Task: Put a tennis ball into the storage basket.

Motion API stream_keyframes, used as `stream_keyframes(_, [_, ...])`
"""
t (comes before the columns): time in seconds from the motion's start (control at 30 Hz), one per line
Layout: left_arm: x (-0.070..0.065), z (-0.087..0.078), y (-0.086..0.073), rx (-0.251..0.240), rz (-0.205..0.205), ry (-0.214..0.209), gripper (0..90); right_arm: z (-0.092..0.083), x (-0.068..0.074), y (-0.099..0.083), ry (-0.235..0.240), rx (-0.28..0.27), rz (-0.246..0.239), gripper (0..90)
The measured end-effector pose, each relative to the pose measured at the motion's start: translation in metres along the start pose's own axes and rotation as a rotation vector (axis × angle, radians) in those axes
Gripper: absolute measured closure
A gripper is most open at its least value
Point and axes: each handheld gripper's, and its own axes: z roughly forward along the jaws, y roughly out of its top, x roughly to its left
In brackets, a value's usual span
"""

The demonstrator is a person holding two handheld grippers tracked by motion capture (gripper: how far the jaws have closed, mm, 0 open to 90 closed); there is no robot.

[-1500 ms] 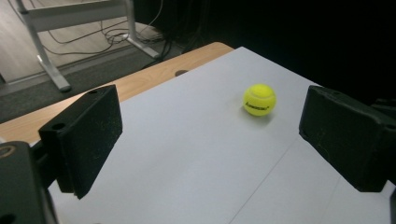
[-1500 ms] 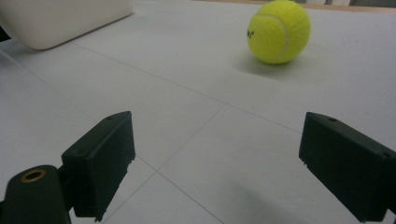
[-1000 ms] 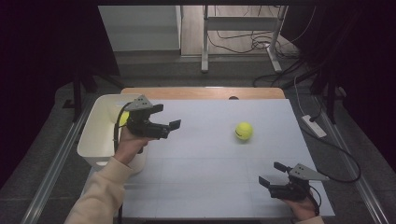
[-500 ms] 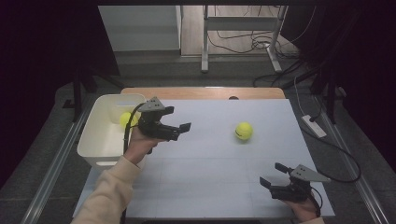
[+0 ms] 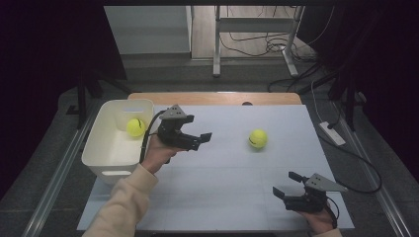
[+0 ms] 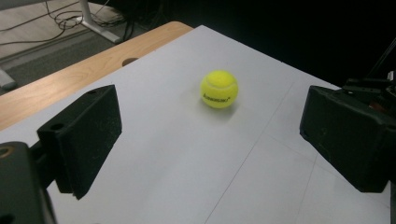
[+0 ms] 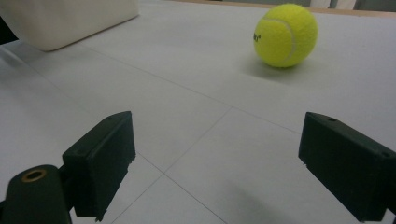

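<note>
A white-topped table (image 5: 217, 197) stands in a dark room with cables on the grey floor (image 5: 257, 69) beyond. A white bin (image 5: 106, 153) at left holds one tennis ball (image 5: 135, 127); another tennis ball on the table (image 5: 257, 138) lies centre-right. The left gripper (image 5: 200, 140), jaws apart and empty, points toward it; the right gripper (image 5: 286, 185), also open, rests near right.

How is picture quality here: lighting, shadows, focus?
High view: white table sheet evenly lit, surroundings dark. Left gripper view: yellow felt tennis ball sharp, soft shadow beneath; near black tongs slightly soft. Right gripper view: ball crisp, white plastic bin and tongs soft.
</note>
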Motion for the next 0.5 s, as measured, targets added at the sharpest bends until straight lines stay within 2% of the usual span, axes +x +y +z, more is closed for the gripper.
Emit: stream_keyframes(0.5, [-0.002,0.035,0.002,0.035,-0.009,-0.026,6.1,0.000,0.002,0.000,0.004,0.000,-0.004,10.5])
